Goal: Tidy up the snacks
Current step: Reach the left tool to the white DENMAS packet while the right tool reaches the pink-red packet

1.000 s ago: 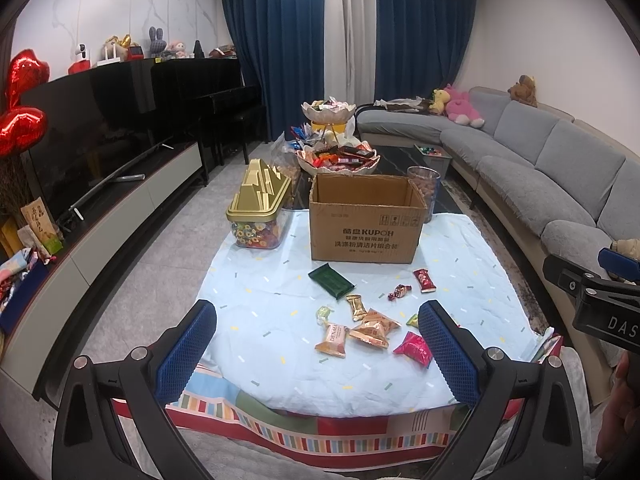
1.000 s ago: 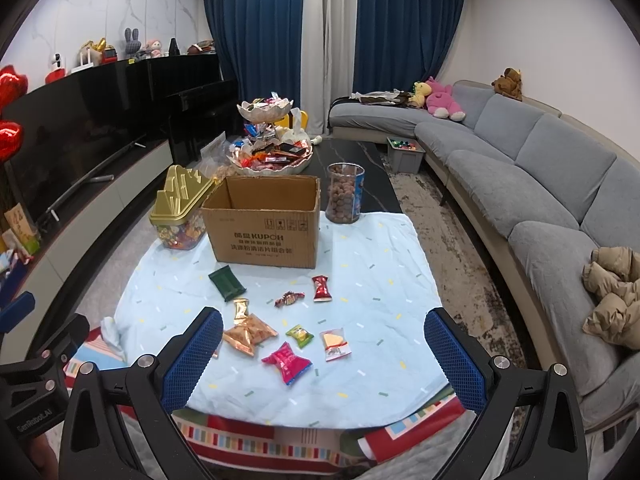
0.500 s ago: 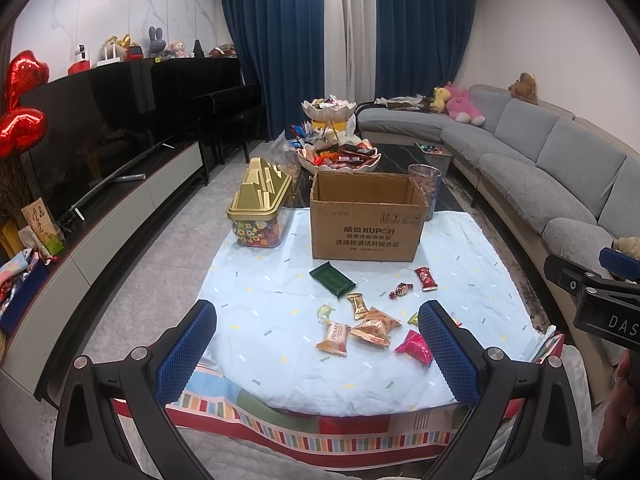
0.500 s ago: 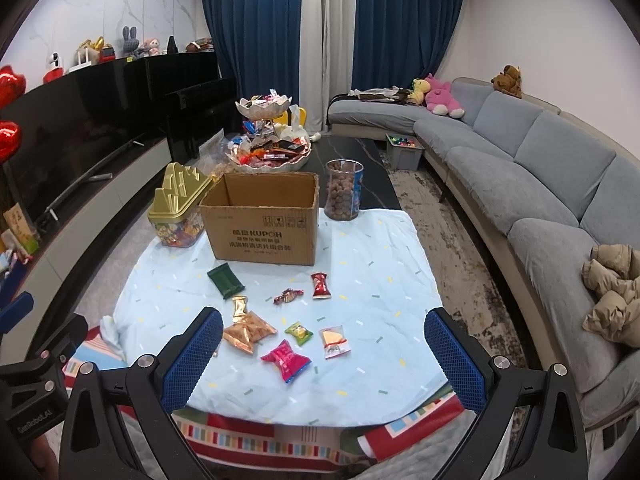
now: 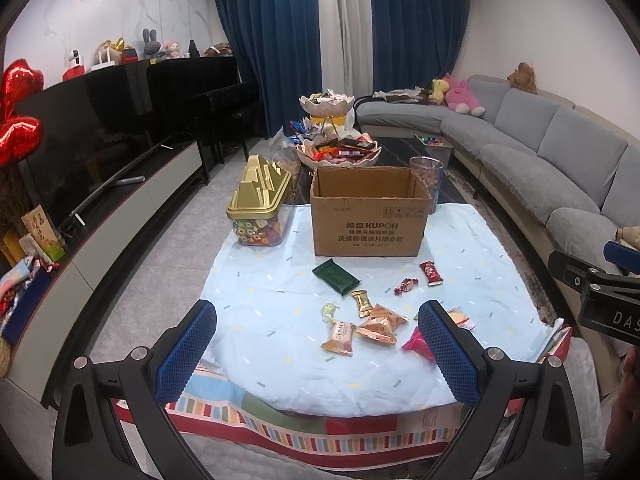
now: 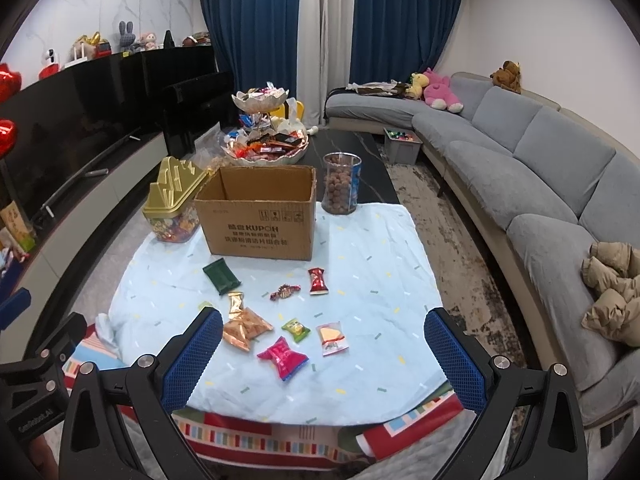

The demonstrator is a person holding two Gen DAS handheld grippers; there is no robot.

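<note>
Blue tablecloth [image 6: 360, 264] holds snacks [image 6: 284, 356] beyond both empty, spread tools

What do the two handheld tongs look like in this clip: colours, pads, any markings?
Both the left tongs and right tongs have black frames with silver screw heads and two fingers faced with blue cross-hatched pads. White lettering starting "DAS" marks the right unit's body in the left view. No cables show.
</note>
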